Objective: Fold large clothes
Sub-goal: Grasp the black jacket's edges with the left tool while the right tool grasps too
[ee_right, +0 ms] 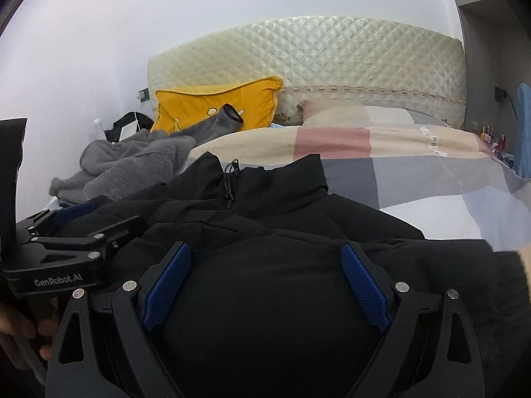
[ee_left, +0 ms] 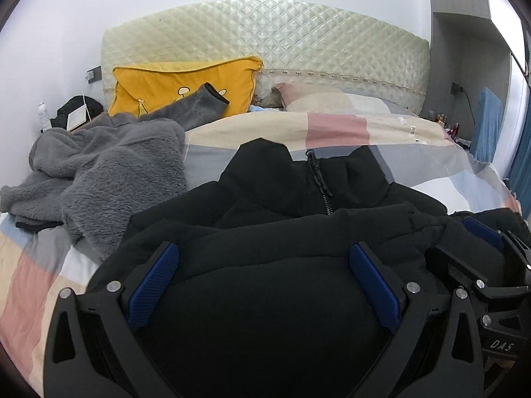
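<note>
The left gripper (ee_left: 264,283) stands with its blue-padded jaws spread wide, and the black jacket (ee_left: 272,232) lies right under and ahead of it, bulging up between the fingers without being pinched by either pad. The right gripper (ee_right: 267,283) is just beside it, to its right, its jaws also wide apart over the same black jacket (ee_right: 265,232), and its pads likewise clear of the cloth. From the right gripper's view, the left gripper shows at the near left with a hand (ee_right: 20,325) behind it. The jacket's collar and zipper (ee_left: 320,182) point away from both grippers, toward the head of the bed. Ahead and to the left of the left gripper, a grey fleece garment (ee_left: 109,169) lies crumpled on the checked duvet (ee_left: 335,127), one sleeve reaching up against a yellow pillow (ee_left: 166,83). Farther ahead stands a quilted cream headboard (ee_left: 265,36), with a pink pillow (ee_left: 298,94) at its foot beside the yellow one.
</note>
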Demonstrator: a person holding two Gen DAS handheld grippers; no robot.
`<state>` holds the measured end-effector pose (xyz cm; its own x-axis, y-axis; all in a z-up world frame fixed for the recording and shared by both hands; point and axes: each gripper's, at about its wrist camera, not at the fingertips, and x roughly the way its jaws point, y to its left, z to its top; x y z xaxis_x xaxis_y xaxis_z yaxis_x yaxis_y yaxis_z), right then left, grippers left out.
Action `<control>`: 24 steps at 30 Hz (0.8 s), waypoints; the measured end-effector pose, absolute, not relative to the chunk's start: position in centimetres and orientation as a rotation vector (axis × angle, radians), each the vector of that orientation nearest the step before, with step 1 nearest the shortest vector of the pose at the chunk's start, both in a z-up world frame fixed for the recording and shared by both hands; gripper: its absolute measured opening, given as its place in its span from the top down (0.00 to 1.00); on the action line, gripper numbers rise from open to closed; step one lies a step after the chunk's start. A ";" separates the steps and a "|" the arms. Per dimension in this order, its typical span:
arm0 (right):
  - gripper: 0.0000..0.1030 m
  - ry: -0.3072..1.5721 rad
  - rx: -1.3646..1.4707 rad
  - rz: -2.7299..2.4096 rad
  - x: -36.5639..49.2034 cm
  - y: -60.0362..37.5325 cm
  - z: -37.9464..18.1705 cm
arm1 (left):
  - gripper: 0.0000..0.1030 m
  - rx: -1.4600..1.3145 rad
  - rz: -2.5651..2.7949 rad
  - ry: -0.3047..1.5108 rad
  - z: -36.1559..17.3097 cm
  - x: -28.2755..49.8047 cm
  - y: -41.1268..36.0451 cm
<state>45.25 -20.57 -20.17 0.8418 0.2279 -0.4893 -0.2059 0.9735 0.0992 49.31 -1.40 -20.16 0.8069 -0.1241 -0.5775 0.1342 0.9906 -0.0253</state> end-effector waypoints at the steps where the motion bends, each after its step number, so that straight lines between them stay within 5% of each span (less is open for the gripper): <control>1: 0.10 0.521 0.042 0.231 45.4 -20.5 -20.4 | 0.01 0.013 -0.142 0.610 -20.4 49.5 -1.4; 24: 0.08 0.558 0.079 0.302 48.4 -21.4 -22.3 | 0.01 0.007 -0.170 0.682 -22.2 52.5 -1.4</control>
<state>48.39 -21.39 -22.31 0.8056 0.3028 -0.5093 -0.2601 0.9530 0.1552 52.48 -1.42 -22.20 0.7628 -0.1535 -0.6282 0.1583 0.9862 -0.0488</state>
